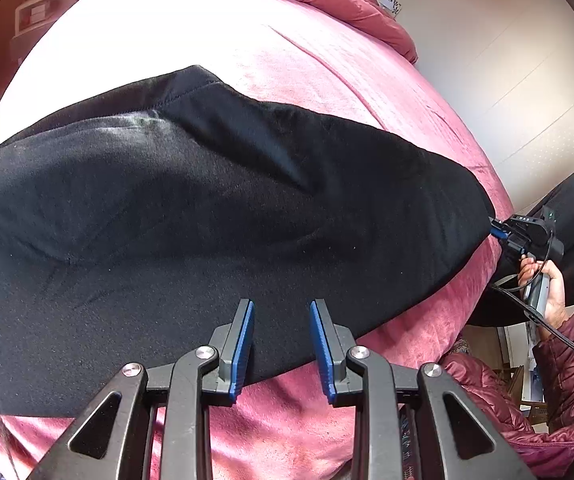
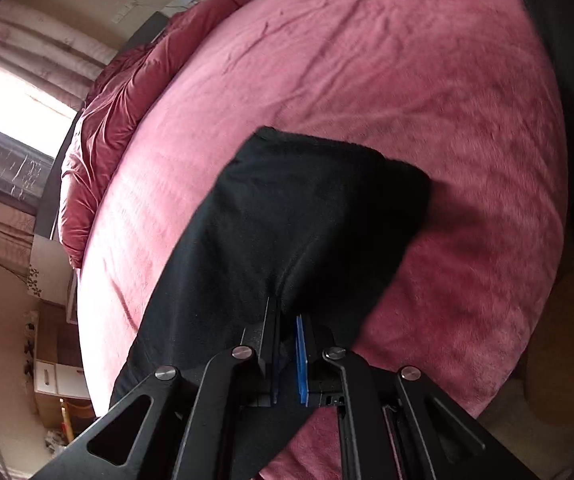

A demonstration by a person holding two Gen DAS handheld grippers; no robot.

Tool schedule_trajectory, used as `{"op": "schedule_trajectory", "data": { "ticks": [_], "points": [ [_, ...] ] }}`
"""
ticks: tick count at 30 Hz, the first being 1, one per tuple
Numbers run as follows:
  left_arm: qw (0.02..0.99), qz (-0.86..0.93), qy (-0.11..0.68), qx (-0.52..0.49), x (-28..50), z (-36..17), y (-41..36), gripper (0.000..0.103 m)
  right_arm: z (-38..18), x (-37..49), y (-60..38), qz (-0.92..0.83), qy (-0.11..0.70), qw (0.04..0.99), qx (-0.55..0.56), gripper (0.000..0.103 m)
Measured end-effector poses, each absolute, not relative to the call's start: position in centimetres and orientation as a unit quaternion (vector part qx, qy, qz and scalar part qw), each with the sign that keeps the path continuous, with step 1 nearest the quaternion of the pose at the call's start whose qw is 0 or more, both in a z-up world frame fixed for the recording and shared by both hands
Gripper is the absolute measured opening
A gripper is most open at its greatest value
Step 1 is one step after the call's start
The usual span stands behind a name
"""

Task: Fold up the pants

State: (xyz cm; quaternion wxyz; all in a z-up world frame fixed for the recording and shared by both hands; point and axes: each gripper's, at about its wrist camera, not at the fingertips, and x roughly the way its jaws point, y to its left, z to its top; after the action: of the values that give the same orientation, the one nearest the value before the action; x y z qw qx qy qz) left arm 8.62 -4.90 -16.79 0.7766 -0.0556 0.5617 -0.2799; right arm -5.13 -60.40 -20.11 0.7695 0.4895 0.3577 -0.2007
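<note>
Left gripper: jaws part-open above the near edge of the black pants, nothing between the blue pads, no grip. Right gripper: jaws nearly closed, pinching a fold of pants fabric, lifted end draping toward the left of the right wrist view; from the left wrist view it holds the far right end at the bed's edge. Pants lie spread across the pink bedspread; crumpled red duvet at the far end.
</note>
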Motion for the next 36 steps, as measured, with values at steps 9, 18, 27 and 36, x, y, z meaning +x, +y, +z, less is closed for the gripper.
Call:
{"op": "schedule_trajectory", "data": {
  "ticks": [9,18,27,36],
  "points": [
    [0.774,-0.281,0.566,-0.046,8.6,-17.1,-5.8,0.029,-20.7,-5.3,-64.3,-0.221,0.324,0.754,0.527,0.043],
    [0.775,-0.289,0.561,-0.036,8.4,-17.0,-6.8,0.029,-17.4,-4.2,-65.4,-0.239,0.333,0.779,0.475,0.009],
    [0.767,-0.318,0.556,-0.028,7.9,-16.8,-7.9,0.029,-18.3,-7.4,-68.8,-0.292,0.366,0.750,0.466,0.000],
    [0.764,-0.315,0.563,-0.023,8.3,-17.4,-8.6,0.029,-18.3,-7.7,-66.9,-0.206,0.320,0.770,0.512,0.023]
  ]
}}
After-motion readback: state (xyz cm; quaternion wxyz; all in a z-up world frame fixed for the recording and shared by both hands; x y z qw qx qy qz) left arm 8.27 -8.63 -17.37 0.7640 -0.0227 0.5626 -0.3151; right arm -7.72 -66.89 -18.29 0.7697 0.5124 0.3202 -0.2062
